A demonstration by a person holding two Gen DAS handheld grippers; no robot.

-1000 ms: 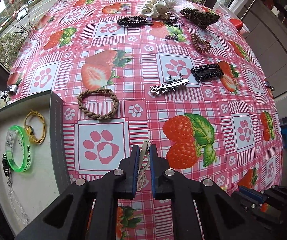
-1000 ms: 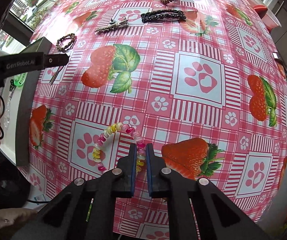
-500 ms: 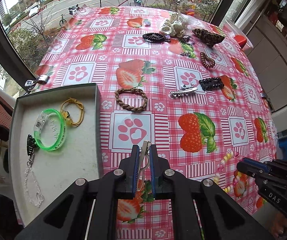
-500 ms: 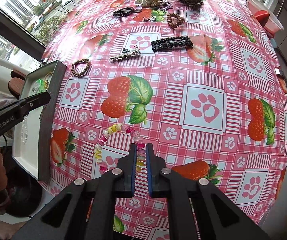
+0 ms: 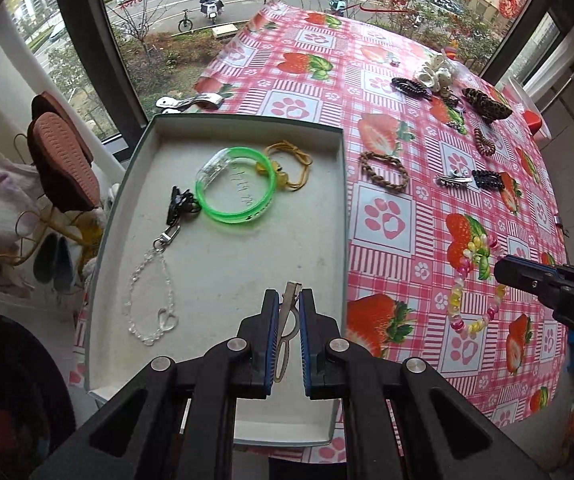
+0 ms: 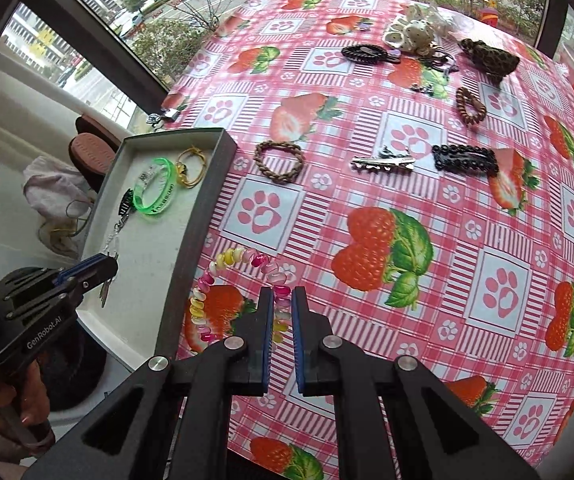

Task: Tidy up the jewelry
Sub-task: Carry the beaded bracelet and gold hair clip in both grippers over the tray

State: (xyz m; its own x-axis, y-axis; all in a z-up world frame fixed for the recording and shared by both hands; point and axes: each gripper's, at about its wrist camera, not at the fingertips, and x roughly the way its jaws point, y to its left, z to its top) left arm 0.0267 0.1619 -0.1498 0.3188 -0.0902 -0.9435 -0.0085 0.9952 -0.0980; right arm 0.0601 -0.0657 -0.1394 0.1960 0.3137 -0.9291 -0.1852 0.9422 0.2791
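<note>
A thin silver metal hair clip (image 5: 289, 312) is pinched in my left gripper (image 5: 289, 300), above the shallow grey tray (image 5: 339, 216) that holds a green translucent bangle (image 5: 235, 188). My right gripper (image 6: 283, 300) clamps a pastel coiled bead bracelet (image 6: 231, 258) over the strawberry-print tablecloth (image 6: 407, 208).

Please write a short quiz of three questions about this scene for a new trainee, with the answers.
1. True or false: the left gripper holds a metal hair clip above the tray.
2. What does the right gripper hold? A. braided bracelet B. colourful spiral bracelet C. black clip
3. Fill in: the green bangle lies in the ____.

Key: 1 true; 2 B, the colourful spiral bracelet; 3 tray.
</note>
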